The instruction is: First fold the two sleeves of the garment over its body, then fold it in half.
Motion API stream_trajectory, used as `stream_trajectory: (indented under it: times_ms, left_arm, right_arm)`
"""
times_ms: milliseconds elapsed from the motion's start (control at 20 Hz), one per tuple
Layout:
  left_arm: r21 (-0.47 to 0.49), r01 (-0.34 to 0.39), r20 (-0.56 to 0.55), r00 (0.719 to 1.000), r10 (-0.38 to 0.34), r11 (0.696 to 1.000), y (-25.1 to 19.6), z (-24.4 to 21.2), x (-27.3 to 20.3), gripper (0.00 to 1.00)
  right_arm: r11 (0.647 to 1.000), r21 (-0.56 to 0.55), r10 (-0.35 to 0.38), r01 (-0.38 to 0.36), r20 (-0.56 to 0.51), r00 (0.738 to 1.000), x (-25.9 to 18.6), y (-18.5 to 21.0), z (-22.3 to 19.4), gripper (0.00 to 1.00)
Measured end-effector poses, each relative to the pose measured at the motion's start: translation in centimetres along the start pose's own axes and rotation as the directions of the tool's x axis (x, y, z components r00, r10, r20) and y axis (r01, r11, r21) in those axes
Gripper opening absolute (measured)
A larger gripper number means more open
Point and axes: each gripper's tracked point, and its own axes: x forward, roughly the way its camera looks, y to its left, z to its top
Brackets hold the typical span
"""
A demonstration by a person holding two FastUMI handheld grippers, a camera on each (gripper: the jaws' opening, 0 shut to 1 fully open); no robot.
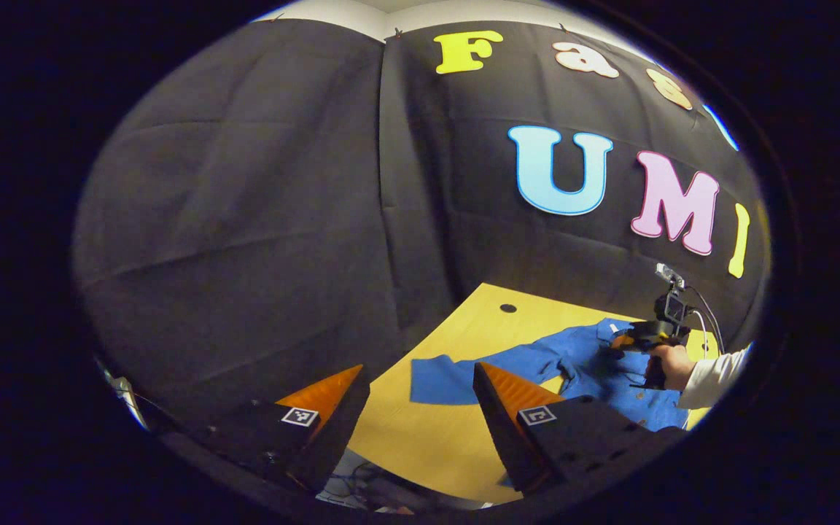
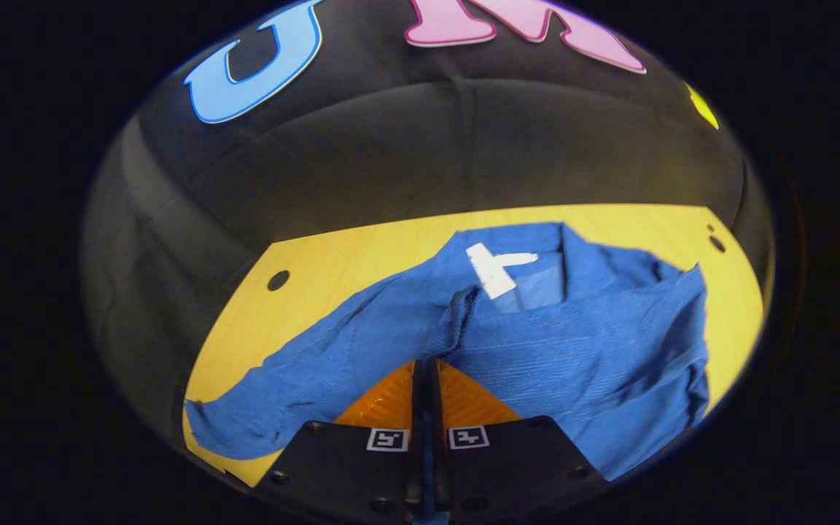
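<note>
Evenly lit, dim toward edges | strong fisheye bending at rim | sharp centre, soft margins | no glare, faint shadows

Recording booth or lab setup, not a home. Black cloth (image 1: 245, 219) is hanging as the wall on all sides, creased, with a seam running down it. A pale strip of room wall (image 1: 362, 13) is showing above the cloth at far top. A plain yellow wooden table (image 1: 420, 430) with drilled round holes (image 1: 508, 308) is standing against the cloth. Loose cables (image 1: 362, 485) are lying below the table's near edge.
</note>
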Motion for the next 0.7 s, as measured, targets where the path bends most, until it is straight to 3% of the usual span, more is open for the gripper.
stream_trajectory:
  times_ms: [50, 150, 200, 250, 300, 450, 600, 650, 700]
  left_arm:
    - [-0.009, -0.005, -0.017, 1.000, 0.004, 1.000, 0.3, -0.6, -0.2, 0.82]
    - [-0.054, 0.007, -0.033, 0.999, -0.009, 0.999, 0.4, -1.2, 0.0, 0.82]
    - [-0.072, 0.010, -0.045, 0.999, -0.014, 0.997, 0.1, -1.7, 0.4, 0.82]
    - [-0.078, 0.012, -0.056, 0.998, -0.016, 0.997, -0.1, -2.4, 1.0, 0.84]
    - [-0.075, 0.013, -0.065, 0.998, -0.017, 0.997, -0.2, -2.7, 1.8, 0.82]
    - [-0.041, 0.040, -0.092, 0.995, -0.044, 0.998, -0.6, -3.8, 5.3, 0.82]
    - [-0.021, 0.076, -0.190, 0.979, -0.079, 0.997, -2.2, -5.4, 11.2, 0.82]
    - [-0.028, 0.083, -0.241, 0.967, -0.087, 0.996, -2.5, -6.6, 13.1, 0.84]
    - [-0.038, 0.079, -0.290, 0.953, -0.087, 0.996, -2.7, -7.5, 15.3, 0.85]
  right_arm:
    - [0.998, 0.036, 0.044, -0.044, -0.007, 0.999, 0.7, 1.2, -0.4, 0.01]
    - [0.988, 0.109, 0.118, -0.113, -0.041, 0.992, 0.2, 3.0, -0.6, 0.29]
    - [0.987, 0.113, 0.117, -0.112, -0.041, 0.992, 0.1, 2.8, -0.5, 0.43]
    - [0.988, 0.107, 0.114, -0.109, -0.040, 0.993, -0.1, 2.6, -0.3, 0.36]
    - [0.989, 0.096, 0.121, -0.117, -0.041, 0.992, -0.6, 2.5, 0.1, 0.35]
    - [0.990, -0.009, 0.138, -0.138, -0.002, 0.990, -4.6, 1.8, 2.3, 0.58]
    - [0.971, -0.159, 0.189, -0.178, 0.059, 0.980, -11.5, 1.3, 4.5, 0.80]
    - [0.964, -0.192, 0.201, -0.184, 0.073, 0.977, -13.9, 0.7, 4.9, 0.93]
    - [0.959, -0.211, 0.211, -0.189, 0.086, 0.974, -16.3, 0.0, 5.2, 0.93]
